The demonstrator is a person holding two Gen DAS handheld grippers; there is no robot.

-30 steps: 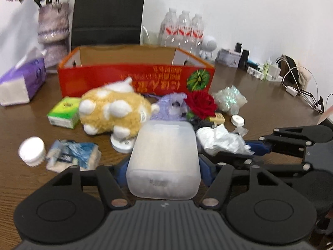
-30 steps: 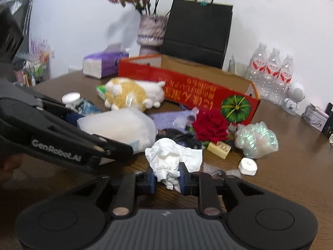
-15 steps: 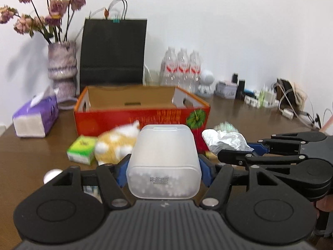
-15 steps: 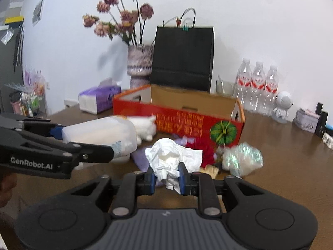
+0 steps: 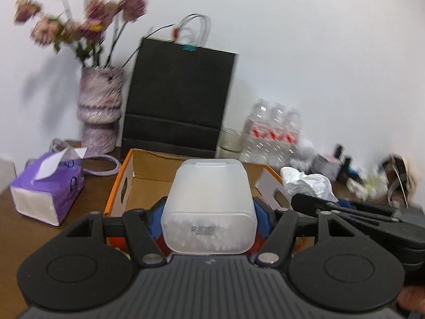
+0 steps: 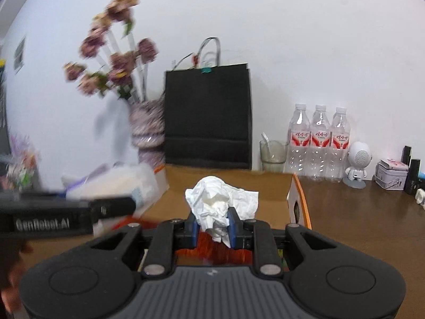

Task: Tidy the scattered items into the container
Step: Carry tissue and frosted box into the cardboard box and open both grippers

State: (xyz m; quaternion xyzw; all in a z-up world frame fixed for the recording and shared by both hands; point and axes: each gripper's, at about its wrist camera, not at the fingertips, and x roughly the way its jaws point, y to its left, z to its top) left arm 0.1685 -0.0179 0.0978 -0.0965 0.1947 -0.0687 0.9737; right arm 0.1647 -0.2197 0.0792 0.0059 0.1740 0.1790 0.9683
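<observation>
— Where were the two things at that moment?

— The frosted plastic tub (image 5: 208, 207) was in the left tongs (image 5: 208, 218), which stood fairly wide and pressed on its two sides. The crumpled white tissue (image 6: 220, 202) was in the right tongs (image 6: 212, 226), which were nearly closed and pinched it. Both things were in the air above the near edge of the cardboard box (image 5: 127, 183). In the left wrist view the tissue was at about three o'clock from the tub.

— Which step was it, do you think?

— I think it was the carrying step, just before the release. The box looked empty inside.

— And what did the next move need?

— In my judgement, both tongs had to go a little forward over the box, then lower and open. The purple tissue pack (image 5: 50, 186) on the table (image 5: 16, 239) lay at nine o'clock from the box.
</observation>
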